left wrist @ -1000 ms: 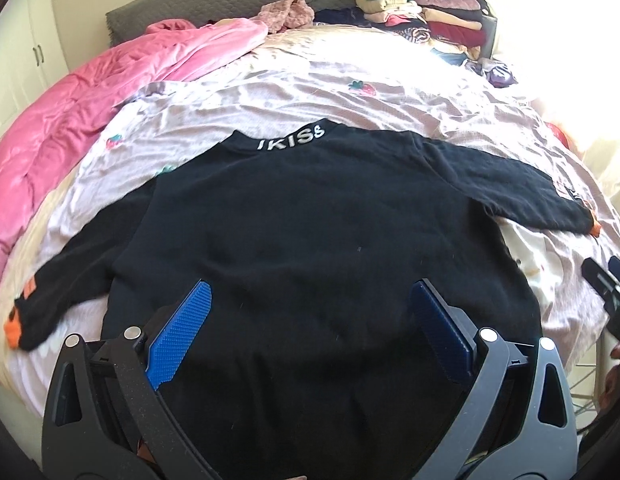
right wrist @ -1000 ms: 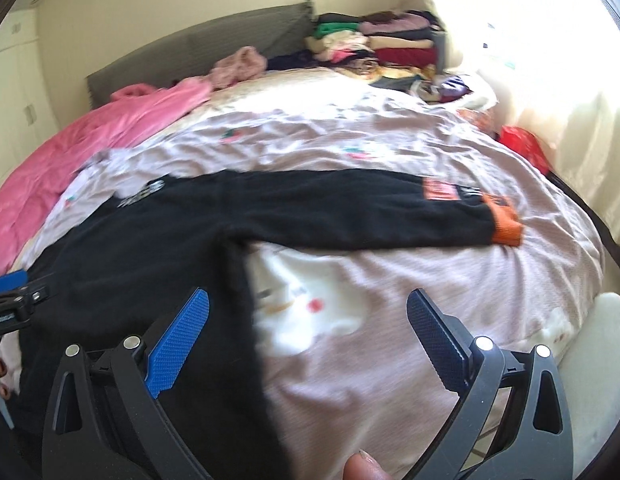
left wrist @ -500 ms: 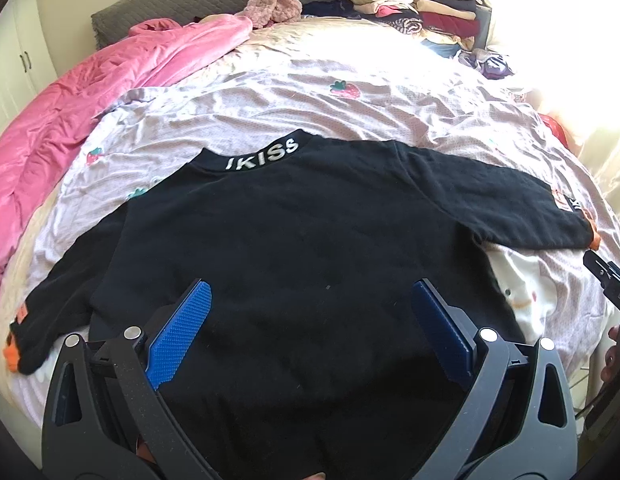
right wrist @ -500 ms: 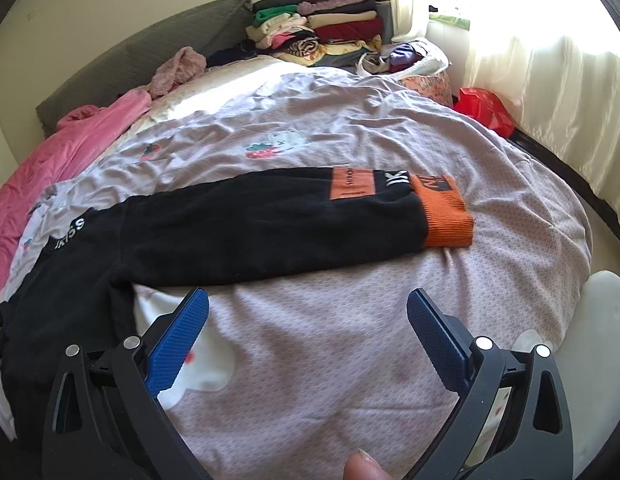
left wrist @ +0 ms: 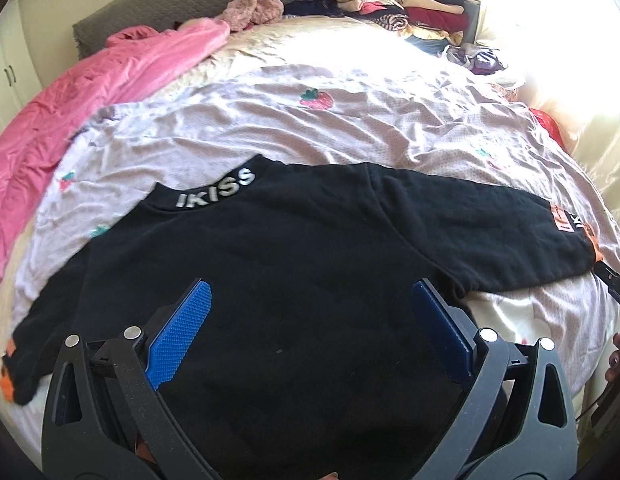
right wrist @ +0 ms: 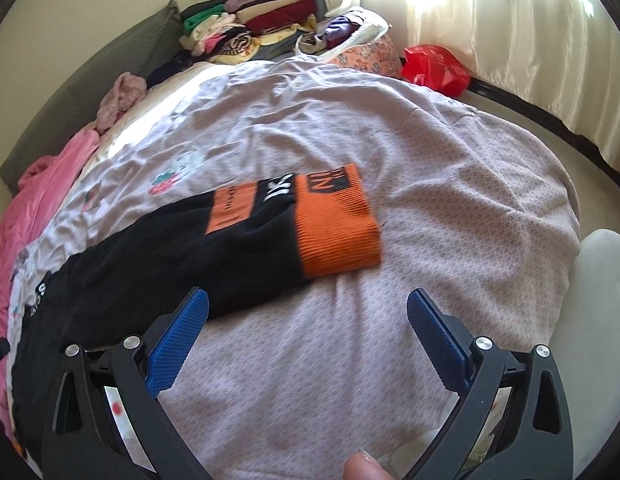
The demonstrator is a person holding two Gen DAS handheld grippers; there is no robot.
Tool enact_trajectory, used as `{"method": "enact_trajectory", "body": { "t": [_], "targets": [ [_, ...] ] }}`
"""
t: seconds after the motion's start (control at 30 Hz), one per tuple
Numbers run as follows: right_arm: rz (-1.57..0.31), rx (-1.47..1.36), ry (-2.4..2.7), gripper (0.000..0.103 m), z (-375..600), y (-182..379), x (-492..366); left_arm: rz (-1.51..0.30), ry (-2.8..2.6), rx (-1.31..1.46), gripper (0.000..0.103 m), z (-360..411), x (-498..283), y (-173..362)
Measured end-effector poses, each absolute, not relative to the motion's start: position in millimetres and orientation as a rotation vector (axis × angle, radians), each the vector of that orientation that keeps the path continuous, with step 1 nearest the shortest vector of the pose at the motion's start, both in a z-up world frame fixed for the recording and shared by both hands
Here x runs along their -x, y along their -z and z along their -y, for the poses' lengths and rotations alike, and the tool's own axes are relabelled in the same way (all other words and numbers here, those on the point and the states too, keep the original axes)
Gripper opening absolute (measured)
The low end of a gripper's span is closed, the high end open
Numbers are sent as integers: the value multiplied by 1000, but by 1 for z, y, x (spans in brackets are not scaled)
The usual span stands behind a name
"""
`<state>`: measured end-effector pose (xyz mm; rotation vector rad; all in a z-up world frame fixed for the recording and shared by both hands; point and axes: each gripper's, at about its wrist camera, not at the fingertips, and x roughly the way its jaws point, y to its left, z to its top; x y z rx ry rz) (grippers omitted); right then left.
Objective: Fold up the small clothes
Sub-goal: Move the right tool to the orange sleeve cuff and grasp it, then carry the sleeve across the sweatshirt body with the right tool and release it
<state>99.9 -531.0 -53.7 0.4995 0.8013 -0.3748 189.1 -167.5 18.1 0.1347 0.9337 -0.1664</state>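
— What do you have under you?

— The bed (left wrist: 390,120), in a pale lilac sheet with strawberry prints. Along its left edge lies a pink quilt (left wrist: 89,92); at the far right corner sits a stack of folded clothes (left wrist: 402,4).

— And the garment?

— A black sweatshirt (left wrist: 289,260) lies flat across the near half of the bed, back up, collar lettering pointing toward the far edge, both sleeves spread out sideways. Its hem runs down to the near edge, beneath me.

— How are you held?

— My left gripper (left wrist: 310,332) hangs over the sweatshirt's lower body, aimed toward the collar, fingers spread wide, nothing between them. My right gripper (right wrist: 307,332) hovers over bare sheet near the bed's right edge, tilted down at the right sleeve (right wrist: 181,252); its jaws are released too, gripping nothing. The left blue pad (right wrist: 177,344) sits just beside the sleeve's lower edge; I cannot tell whether it touches.

— Anything smaller?

— The orange cuff (right wrist: 334,232) lies flat just ahead of the right gripper. A fingertip (right wrist: 362,466) shows at the bottom of the right view.
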Motion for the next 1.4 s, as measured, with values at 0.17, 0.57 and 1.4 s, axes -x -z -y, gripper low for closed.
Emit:
{"method": "enact_trajectory", "body": {
  "t": [0.17, 0.57, 1.4],
  "targets": [
    [-801, -524, 354, 99, 542, 57, -110, -954, 179, -127, 94, 174, -201, 6],
    [-757, -551, 309, 47, 556, 63, -144, -976, 176, -113, 94, 164, -212, 50],
    [-480, -312, -119, 13, 370, -65, -183, -870, 108, 15, 94, 73, -192, 10]
  ]
}}
